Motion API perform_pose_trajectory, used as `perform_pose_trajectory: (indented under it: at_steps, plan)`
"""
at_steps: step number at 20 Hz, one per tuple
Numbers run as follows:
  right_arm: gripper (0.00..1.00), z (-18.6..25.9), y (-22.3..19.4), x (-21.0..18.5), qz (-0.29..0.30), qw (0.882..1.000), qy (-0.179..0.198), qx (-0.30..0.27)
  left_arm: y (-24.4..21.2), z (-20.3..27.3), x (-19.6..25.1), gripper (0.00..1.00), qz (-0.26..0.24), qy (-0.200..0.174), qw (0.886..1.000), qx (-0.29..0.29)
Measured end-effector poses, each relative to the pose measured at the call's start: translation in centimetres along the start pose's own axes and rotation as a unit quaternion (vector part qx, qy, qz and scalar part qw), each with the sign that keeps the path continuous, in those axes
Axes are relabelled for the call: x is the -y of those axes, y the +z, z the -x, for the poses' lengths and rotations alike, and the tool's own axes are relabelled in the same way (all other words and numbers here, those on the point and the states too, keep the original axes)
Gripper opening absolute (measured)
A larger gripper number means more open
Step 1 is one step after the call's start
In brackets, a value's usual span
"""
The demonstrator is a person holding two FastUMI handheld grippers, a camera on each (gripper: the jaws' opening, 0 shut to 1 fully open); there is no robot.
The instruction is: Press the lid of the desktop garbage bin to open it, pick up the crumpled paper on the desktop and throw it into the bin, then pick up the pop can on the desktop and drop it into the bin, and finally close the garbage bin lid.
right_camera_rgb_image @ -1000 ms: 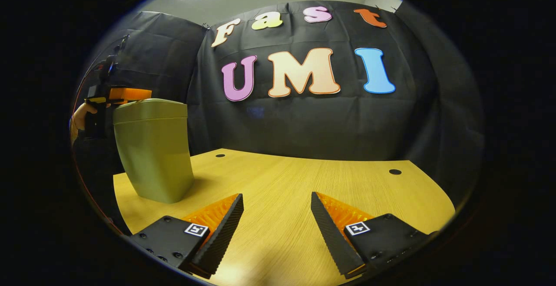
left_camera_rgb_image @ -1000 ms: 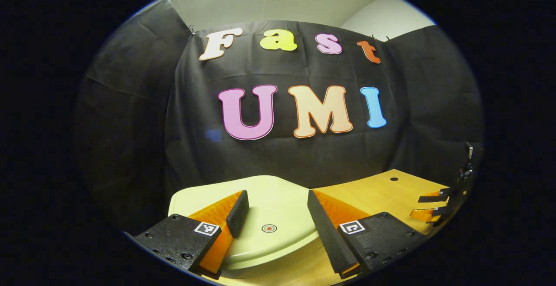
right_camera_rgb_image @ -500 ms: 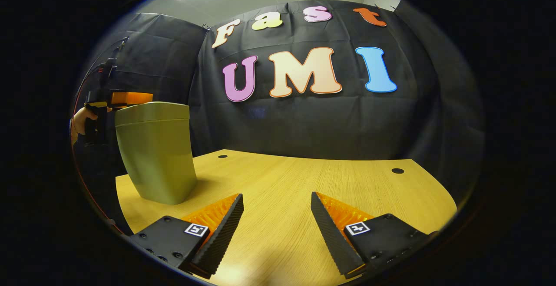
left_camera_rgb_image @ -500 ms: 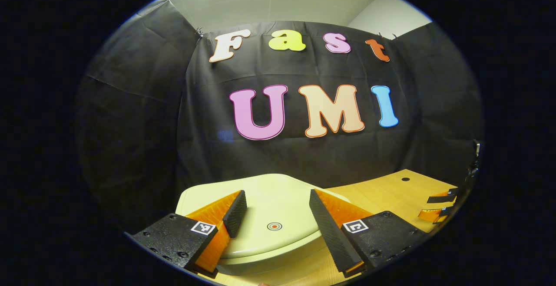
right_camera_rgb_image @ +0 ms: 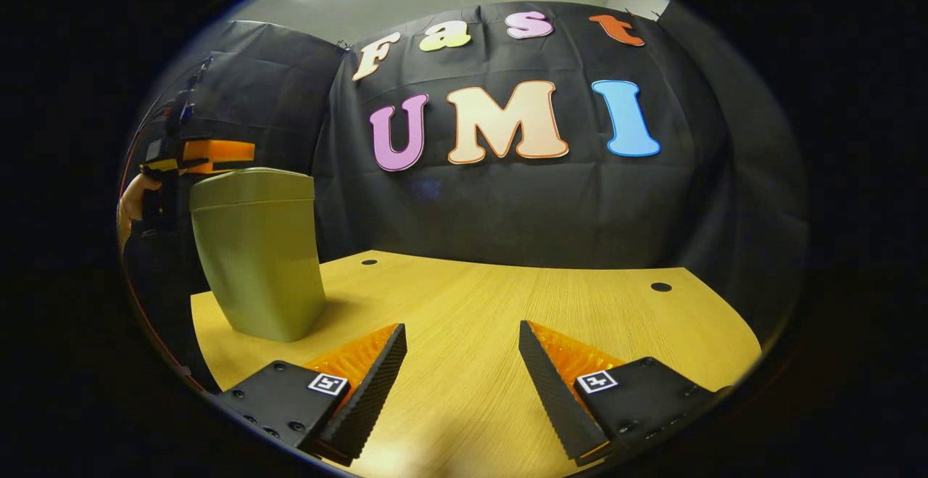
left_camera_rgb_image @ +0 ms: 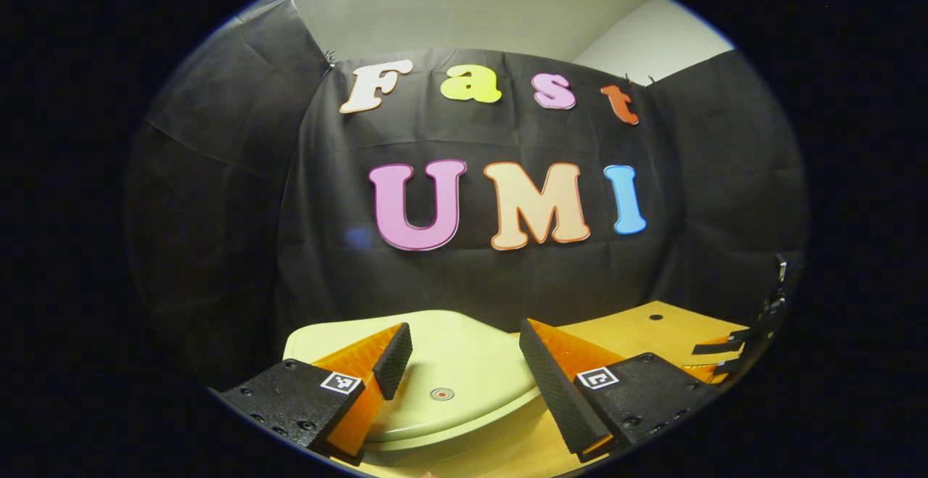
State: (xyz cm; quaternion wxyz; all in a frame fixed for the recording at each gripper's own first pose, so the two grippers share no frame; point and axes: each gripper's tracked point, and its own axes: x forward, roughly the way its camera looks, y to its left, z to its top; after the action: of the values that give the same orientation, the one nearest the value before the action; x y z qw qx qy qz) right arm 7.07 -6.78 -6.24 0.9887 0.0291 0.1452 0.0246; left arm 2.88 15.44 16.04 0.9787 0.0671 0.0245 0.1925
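Left gripper (left_camera_rgb_image: 464, 351) now higher, spread above closed bin lid (left_camera_rgb_image: 449, 369).

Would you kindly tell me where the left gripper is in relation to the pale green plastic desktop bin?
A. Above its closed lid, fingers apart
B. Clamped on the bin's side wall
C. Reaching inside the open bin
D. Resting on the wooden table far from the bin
A: the left gripper hangs above the pale green plastic bin, with its closed lid showing between its spread fingers.
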Motion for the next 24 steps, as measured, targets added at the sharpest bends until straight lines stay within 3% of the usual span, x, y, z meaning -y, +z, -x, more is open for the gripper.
perform_pose_trajectory:
  at_steps: [5,7,13,20,24]
  plan:
    - [0.98,-0.1,-0.2,-0.1,0.003,1.000,-0.004,0.000,0.8,0.7,6.2,0.96,-0.003,-0.077,0.997,0.024]
    - [0.99,-0.4,-0.3,-0.3,0.004,1.000,-0.006,0.001,0.4,0.8,9.1,0.92,-0.008,-0.105,0.994,0.042]
    - [0.98,-0.6,-0.8,-1.2,0.005,1.000,0.000,-0.006,-6.7,1.4,15.9,0.93,0.005,-0.191,0.981,0.029]
    - [0.98,-1.0,-0.5,-1.3,0.006,1.000,-0.014,0.004,-13.7,1.4,18.0,0.93,-0.002,-0.225,0.974,0.035]
    - [0.98,-1.6,-1.4,-1.3,0.012,1.000,-0.020,-0.004,-16.4,0.7,18.3,0.94,0.043,-0.241,0.970,0.006]
